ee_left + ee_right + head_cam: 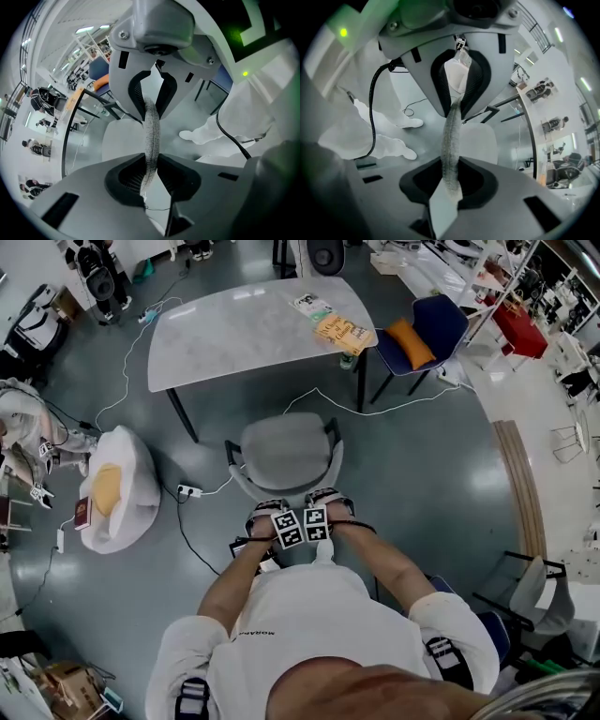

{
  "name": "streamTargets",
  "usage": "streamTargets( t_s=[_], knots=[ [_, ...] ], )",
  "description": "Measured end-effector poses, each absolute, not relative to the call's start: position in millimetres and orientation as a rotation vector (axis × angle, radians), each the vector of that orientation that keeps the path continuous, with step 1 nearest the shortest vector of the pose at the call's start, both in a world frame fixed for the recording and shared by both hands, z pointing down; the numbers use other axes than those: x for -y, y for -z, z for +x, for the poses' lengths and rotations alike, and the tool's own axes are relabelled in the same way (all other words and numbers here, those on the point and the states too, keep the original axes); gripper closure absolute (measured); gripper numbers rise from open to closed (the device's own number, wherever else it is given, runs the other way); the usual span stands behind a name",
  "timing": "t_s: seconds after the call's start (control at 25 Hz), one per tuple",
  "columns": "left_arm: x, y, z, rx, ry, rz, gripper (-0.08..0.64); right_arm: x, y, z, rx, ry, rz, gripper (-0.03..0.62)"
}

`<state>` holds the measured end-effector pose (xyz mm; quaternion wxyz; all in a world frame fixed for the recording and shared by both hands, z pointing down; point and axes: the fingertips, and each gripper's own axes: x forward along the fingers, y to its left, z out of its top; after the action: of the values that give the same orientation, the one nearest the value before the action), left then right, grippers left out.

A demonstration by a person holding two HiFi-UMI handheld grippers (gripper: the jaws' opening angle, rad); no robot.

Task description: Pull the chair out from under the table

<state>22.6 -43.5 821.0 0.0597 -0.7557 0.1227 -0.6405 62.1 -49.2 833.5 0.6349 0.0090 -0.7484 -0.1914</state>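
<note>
The grey chair [284, 451] stands on the floor just in front of the marble-top table [234, 334], its seat out from under the top. Both grippers point steeply down at the top edge of its backrest [292, 506], side by side. The left gripper [266, 515] is shut on the grey fabric edge [151, 119], which runs straight between its jaws [151, 136]. The right gripper [327, 505] holds the same fabric edge [451, 126] between its jaws [452, 140]. The seat [122, 140] [480, 140] shows beyond the jaws in both gripper views.
A white beanbag [122, 488] lies left of the chair, with a power strip [187, 491] and cables on the floor. A blue chair with an orange cushion [422, 334] stands at the table's right end. Books [337, 329] lie on the table. Another chair [539, 596] is at the right.
</note>
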Motion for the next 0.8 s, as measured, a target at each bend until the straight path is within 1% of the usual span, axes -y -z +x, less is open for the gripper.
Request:
streamTargets(
  t_s=[0.52,0.64,0.68,0.8],
  knots=[
    [37.5,-797.2,25.9,-0.365,1.925,-2.316,0.489,38.2,-814.2,66.1,1.709,0.43,0.02,0.499],
    [35.3,-786.1,26.2,-0.395,1.911,-2.369,0.489,35.1,-802.5,65.5,1.729,0.404,0.037,0.517],
    [34.8,-782.6,25.3,-0.401,1.908,-2.38,0.489,35.3,-796.6,63.5,1.745,0.39,0.055,0.546],
    [36.7,-772.7,19.1,-0.428,1.899,-2.4,0.491,40.4,-781.9,56.6,1.782,0.357,0.111,0.552]
  ],
)
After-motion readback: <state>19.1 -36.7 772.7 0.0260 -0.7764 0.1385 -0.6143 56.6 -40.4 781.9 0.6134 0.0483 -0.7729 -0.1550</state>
